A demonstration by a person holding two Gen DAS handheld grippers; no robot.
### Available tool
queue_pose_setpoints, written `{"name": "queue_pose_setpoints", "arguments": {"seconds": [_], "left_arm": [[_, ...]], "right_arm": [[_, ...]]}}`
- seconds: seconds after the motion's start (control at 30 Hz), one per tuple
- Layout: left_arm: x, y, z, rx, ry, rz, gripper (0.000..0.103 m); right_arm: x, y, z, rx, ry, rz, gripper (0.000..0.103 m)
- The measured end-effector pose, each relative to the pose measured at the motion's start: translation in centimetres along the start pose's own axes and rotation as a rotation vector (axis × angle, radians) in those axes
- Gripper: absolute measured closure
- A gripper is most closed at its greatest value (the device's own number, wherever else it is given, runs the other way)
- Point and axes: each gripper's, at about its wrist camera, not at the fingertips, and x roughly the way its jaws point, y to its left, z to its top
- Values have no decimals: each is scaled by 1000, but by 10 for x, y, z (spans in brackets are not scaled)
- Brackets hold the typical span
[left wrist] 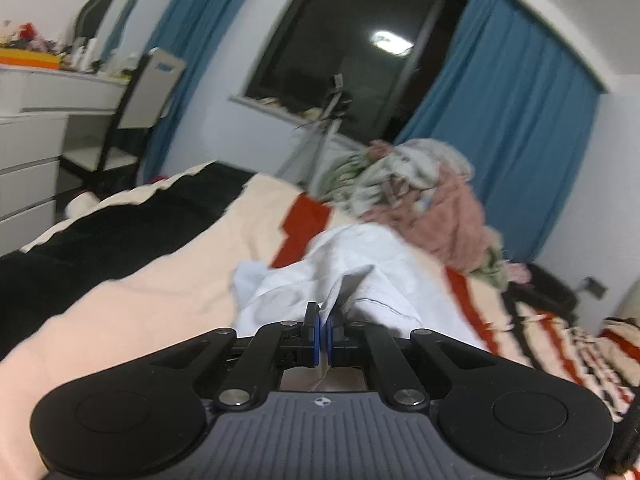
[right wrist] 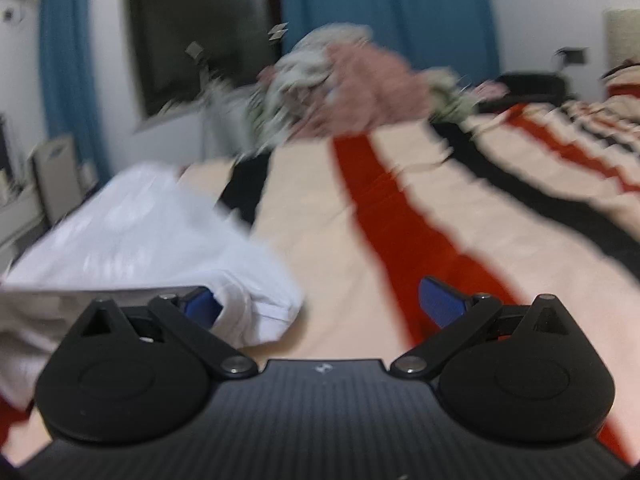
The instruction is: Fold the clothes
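White garment (left wrist: 320, 276), frame centre: light, limp, draping; best taken at hem edge. Left gripper (left wrist: 322, 330) pinching its fabric. Right gripper (right wrist: 320, 306) gaping, holding nothing.

A home bedroom. A bed (left wrist: 168, 280) with a cream, red and black striped cover fills the foreground. Beyond the bed, blue curtains (left wrist: 516, 120) flank a dark window (left wrist: 360, 60). Left of the bed stand white drawers (left wrist: 28, 168) with a cluttered top and a chair (left wrist: 136, 112). Clothes (left wrist: 420, 188) lie heaped on the bed's far side.
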Motion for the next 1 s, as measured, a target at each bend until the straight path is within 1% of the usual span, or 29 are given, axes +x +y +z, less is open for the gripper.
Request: {"name": "queue_pose_setpoints", "arguments": {"seconds": [0.1, 0.17, 0.2, 0.27, 0.33, 0.43, 0.47, 0.57, 0.63, 0.67, 0.7, 0.73, 0.77, 0.83, 0.87, 0.93, 0.97, 1.0], "left_arm": [[-16, -13, 2, 3, -16, -89, 100], [-26, -16, 4, -13, -19, -134, 100], [-32, -15, 6, -29, -21, -160, 100], [-43, -14, 7, -63, -22, -189, 100], [-51, -13, 8, -81, -1, -178, 100], [-50, -11, 3, -95, 95, -140, 99], [-48, -11, 0, -86, 126, -113, 99], [-38, -12, -9, -73, 241, -51, 97], [-34, -10, -14, -79, 304, -16, 85], [-35, -7, -18, -73, 339, 11, 81], [-35, -5, -21, -68, 373, 37, 74], [-34, -4, -22, -68, 406, 63, 63], [-34, -1, -25, -84, 442, 81, 59], [-41, 4, -29, -127, 480, 97, 56], [-47, 3, -29, -122, 468, 103, 53], [-60, -3, -26, -103, 431, 109, 36], [-67, -7, -23, -87, 407, 105, 34], [-73, -14, -22, -51, 375, 78, 30]], "right_arm": [[-23, -4, 18, -17, -122, -56, 0], [-41, -4, 30, -29, -207, -82, 0], [-53, -4, 35, -36, -252, -89, 0], [-79, -1, 46, -62, -344, -95, 0], [-106, 3, 55, -97, -433, -93, 0], [-135, 9, 55, -184, -492, -66, 0], [-143, 12, 54, -212, -506, -57, 0], [-143, 17, 46, -274, -479, -43, 0], [-139, 19, 45, -306, -458, -49, 0], [-136, 20, 44, -319, -447, -52, 0], [-134, 20, 44, -322, -437, -53, 0], [-132, 20, 44, -321, -428, -49, 0], [-131, 20, 44, -318, -420, -45, 0], [-131, 20, 46, -312, -416, -35, 0], [-131, 19, 46, -311, -412, -32, 0], [-131, 19, 47, -306, -405, -29, 0], [-131, 20, 47, -302, -400, -26, 0], [-131, 20, 48, -299, -396, -23, 0]]}}
